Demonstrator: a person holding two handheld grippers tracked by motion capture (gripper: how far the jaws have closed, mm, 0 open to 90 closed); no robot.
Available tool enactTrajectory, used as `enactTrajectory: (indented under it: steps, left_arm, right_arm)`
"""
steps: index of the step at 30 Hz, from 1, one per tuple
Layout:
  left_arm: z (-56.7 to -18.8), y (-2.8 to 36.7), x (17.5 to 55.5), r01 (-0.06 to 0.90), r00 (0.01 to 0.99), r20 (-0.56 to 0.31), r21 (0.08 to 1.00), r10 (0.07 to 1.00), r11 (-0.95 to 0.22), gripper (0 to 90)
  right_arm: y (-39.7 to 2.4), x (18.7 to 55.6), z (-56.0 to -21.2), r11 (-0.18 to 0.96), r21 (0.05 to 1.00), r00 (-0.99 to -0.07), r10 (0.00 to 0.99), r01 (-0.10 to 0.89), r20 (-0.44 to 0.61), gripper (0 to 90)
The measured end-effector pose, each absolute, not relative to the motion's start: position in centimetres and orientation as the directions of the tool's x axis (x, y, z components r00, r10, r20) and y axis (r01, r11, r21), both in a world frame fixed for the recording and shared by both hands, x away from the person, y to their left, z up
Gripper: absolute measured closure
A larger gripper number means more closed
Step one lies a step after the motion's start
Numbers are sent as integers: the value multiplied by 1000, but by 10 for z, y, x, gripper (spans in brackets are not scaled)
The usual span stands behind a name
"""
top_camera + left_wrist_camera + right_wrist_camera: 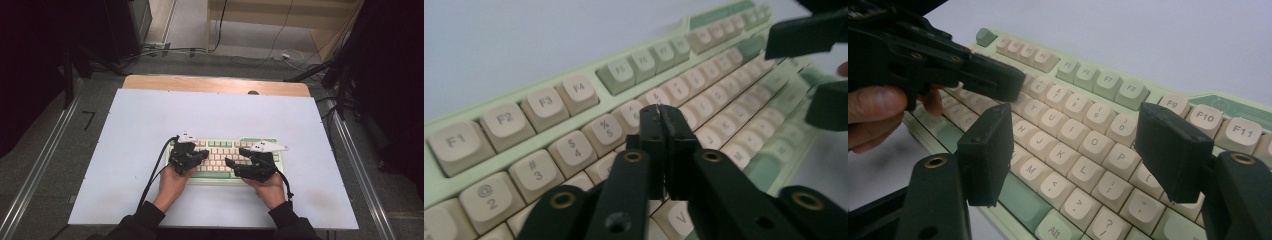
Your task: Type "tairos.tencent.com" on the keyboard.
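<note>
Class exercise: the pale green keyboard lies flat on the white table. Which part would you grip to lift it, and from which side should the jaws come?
Probably grip the keyboard by its thin side edge, past the keys, coming in level from the right end, where the table is bare. It lies flat and wide, so only the edge fits between jaws; the open right gripper suits this.

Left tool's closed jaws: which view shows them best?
The left gripper view: the left tool has both jaws pressed together over the keyboard. The right gripper view shows it side-on; the high view shows it small and dark.
</note>
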State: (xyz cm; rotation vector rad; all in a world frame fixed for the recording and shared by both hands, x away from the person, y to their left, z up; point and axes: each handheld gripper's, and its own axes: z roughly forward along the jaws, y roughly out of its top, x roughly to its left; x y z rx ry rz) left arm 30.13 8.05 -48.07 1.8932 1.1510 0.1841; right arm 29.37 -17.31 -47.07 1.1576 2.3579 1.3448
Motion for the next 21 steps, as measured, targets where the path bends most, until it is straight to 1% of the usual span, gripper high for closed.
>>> enactTrajectory:
  steps: [3, 4, 6, 8, 10, 14, 15, 21]
  left_arm:
    - [-475, 87, 300, 627, 551, -313, 766, 773, -137, 732]
    - [-474, 88, 299, 620, 548, -310, 774, 777, -128, 660]
    - [-472, 90, 297, 598, 535, -276, 792, 799, -127, 489]
    - [-470, 93, 295, 581, 526, -262, 805, 809, -118, 397]
    - [-469, 97, 294, 574, 513, -267, 814, 816, -94, 369]
    - [-468, 105, 291, 560, 497, -269, 825, 825, -68, 360]
    - [-468, 107, 291, 560, 493, -268, 826, 828, -66, 342]
    - [-469, 115, 287, 557, 482, -273, 829, 833, -50, 341]
  right_arm:
    - [-175, 294, -471, 282, 796, -674, 710, 535, 202, 300]
    - [-176, 294, -471, 282, 796, -674, 711, 535, 200, 300]
    - [-177, 295, -471, 279, 797, -671, 714, 535, 201, 300]
    - [-178, 295, -470, 277, 798, -668, 717, 535, 200, 300]
    - [-179, 295, -470, 274, 798, -667, 717, 536, 202, 300]
    - [-181, 295, -470, 273, 799, -665, 720, 536, 200, 302]
    - [-181, 295, -469, 272, 799, -664, 720, 537, 201, 304]
    - [-182, 295, -469, 269, 801, -662, 723, 534, 198, 326]
